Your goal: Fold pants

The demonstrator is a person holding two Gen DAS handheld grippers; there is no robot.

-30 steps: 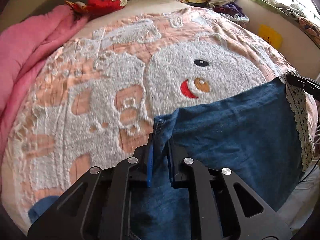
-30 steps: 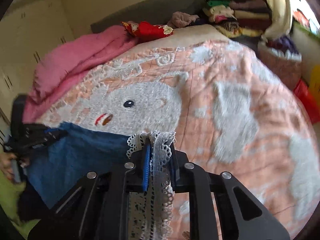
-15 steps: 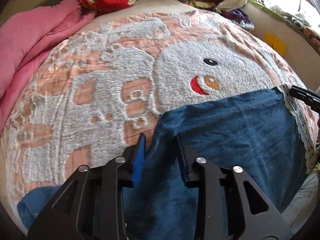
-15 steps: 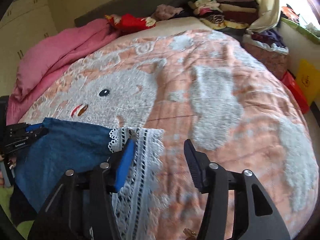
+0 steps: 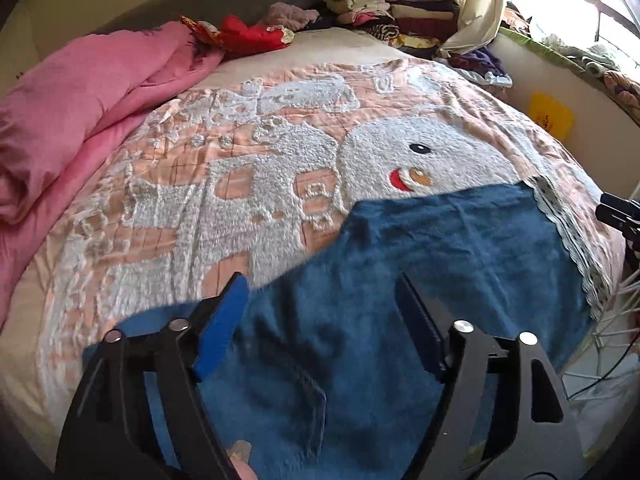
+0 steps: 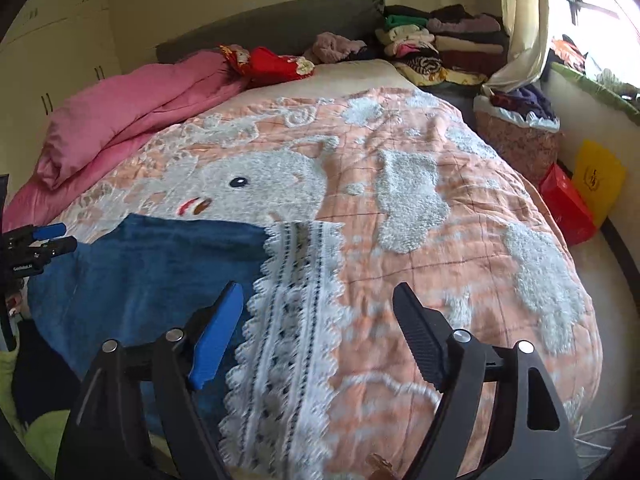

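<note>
Blue denim pants [image 5: 460,248] with white lace hem [image 6: 292,312] lie crosswise on the bed, long axis spanning both just-opened, empty hand-held grippers: left hand-held gripper [image 5: 320,300] at the plain end, right hand-held gripper [image 6: 318,308] over the lace.

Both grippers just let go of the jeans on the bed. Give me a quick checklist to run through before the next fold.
1. Left gripper released: ok. Its jaws have just been opening; the blue jeans lie below, unclamped.
2. Right gripper released: ok. Its jaws have just been opening above the lace trim, not pinching it.
3. Folded layer lying flat on the bedspread: ok, only shallow wrinkles.
4. Lace trim edge straight: ok, it runs in one even band.
5. Folded edges lined up with the layer beneath: cannot tell; the lower part is hidden behind the grippers.
6. Room ahead for the next fold: ok; the pink quilt sits well aside.
</note>
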